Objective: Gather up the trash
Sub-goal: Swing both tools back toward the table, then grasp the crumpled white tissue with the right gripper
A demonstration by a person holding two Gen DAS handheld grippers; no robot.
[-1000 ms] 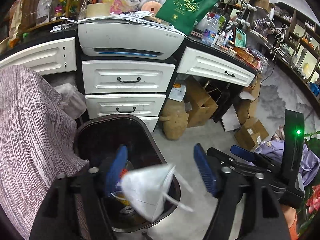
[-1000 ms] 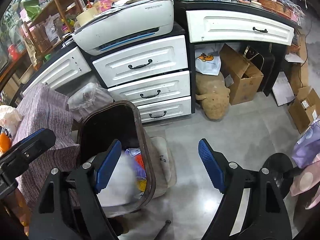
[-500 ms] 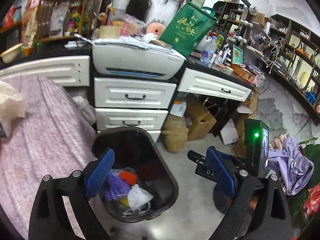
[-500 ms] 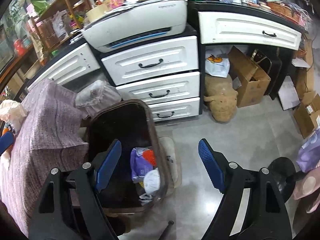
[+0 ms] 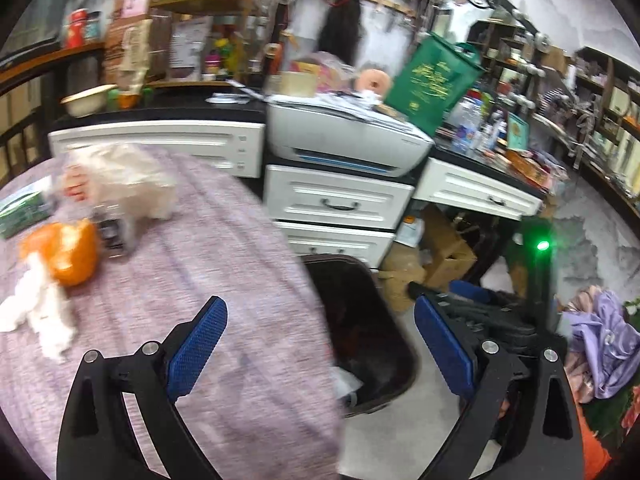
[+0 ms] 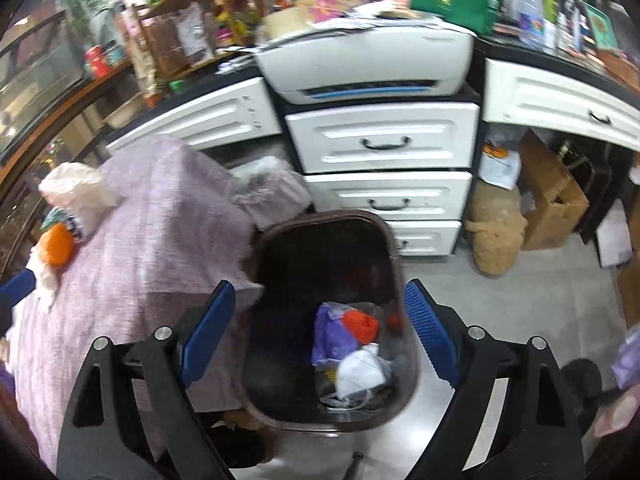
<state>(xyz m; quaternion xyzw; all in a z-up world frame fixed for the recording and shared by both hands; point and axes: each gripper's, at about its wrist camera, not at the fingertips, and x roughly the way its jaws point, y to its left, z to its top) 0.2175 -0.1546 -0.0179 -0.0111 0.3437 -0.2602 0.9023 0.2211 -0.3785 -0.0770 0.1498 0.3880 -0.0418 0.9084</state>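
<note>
A dark brown trash bin (image 6: 280, 236) stands on the floor beside a table with a purple cloth (image 5: 224, 280). In the bin lie a white face mask (image 6: 360, 374), a purple wrapper (image 6: 330, 334) and a red scrap (image 6: 360, 326). On the cloth lie orange peel (image 5: 70, 254), white crumpled tissue (image 5: 44, 320) and a whitish plastic bag (image 5: 128, 184). My left gripper (image 5: 320, 344) is open and empty over the table's right edge. My right gripper (image 6: 320, 330) is open and empty above the bin (image 5: 360, 312).
White drawers (image 6: 384, 136) with a printer (image 6: 368, 60) on top stand behind the bin. Cardboard boxes (image 6: 548, 196) and a tan sack (image 6: 496, 236) sit on the floor to the right. A green packet (image 5: 20, 212) lies at the table's far left.
The white mask left my left gripper and dropped into the bin. My left gripper swung left and up over the table. My right gripper shifted left over the bin.
</note>
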